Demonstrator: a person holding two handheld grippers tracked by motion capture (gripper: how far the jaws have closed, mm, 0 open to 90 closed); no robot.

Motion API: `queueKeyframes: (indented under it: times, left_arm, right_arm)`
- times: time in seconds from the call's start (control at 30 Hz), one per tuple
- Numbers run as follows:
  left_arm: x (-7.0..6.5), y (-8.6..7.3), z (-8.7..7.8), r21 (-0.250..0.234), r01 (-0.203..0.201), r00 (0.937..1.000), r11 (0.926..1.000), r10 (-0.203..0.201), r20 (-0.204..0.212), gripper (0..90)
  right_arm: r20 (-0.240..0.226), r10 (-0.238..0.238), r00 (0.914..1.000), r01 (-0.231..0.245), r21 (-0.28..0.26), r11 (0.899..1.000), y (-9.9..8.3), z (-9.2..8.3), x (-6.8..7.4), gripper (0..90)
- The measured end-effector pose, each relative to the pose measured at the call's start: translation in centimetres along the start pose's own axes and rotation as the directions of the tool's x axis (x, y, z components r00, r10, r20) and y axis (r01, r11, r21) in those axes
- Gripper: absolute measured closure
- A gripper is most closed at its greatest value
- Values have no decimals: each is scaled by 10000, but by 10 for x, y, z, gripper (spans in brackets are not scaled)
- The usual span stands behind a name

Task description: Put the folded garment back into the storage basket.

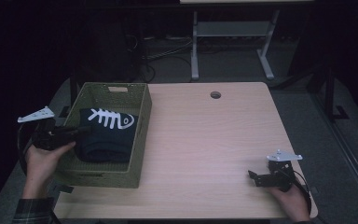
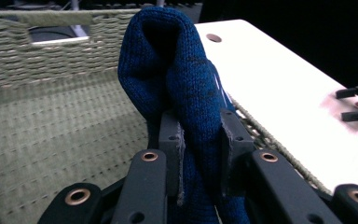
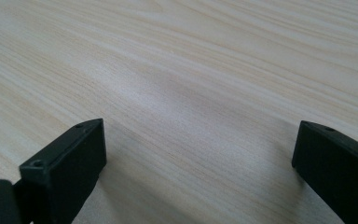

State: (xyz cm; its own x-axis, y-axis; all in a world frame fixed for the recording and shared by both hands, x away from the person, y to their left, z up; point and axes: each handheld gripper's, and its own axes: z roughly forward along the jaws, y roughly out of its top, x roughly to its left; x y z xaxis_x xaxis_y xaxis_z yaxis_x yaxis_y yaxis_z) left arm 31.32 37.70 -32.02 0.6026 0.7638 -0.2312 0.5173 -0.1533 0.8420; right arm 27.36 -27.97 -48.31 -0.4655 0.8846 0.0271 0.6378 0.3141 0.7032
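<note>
A folded dark blue knit garment (image 1: 108, 135) with a white fish-skeleton print lies inside the green woven basket (image 1: 141, 135) at the table's left. My left gripper (image 1: 83, 131) reaches in over the basket's left wall and is shut on the garment's edge. In the left gripper view the blue knit (image 2: 177, 84) bunches up between the two pads (image 2: 173, 142), which press on it. My right gripper (image 1: 253, 178) rests low over the table at the near right. In the right gripper view its jaws stand wide apart, open, with only bare wood (image 3: 191, 93) between them.
The light wooden table (image 1: 214, 140) has a round cable hole (image 1: 215, 94) near its far edge. The basket has a handle slot (image 1: 117, 88) in its far wall. Beyond the table stand a desk frame (image 1: 195, 42) and cables on a dark floor.
</note>
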Motion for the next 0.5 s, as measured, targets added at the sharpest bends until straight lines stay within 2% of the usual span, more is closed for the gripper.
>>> queueKeyframes:
  times: [0.13,0.17,0.33,0.5]
  left_arm:
    - [-1,3,6,157,-88,10000,9998,88,-1,740]
    - [5,4,12,347,14,10000,9994,-14,21,740]
    - [16,6,25,670,120,9999,9977,-121,17,739]
    - [32,6,33,1034,114,9994,9946,-78,-349,732]
  right_arm:
    - [1,4,10000,-4,2,10000,0,0,0,25]
    - [1,6,10000,-6,1,10000,0,0,0,25]
    - [2,0,10000,0,-1,10000,0,0,0,25]
    - [0,4,10000,-4,0,10000,0,0,0,25]
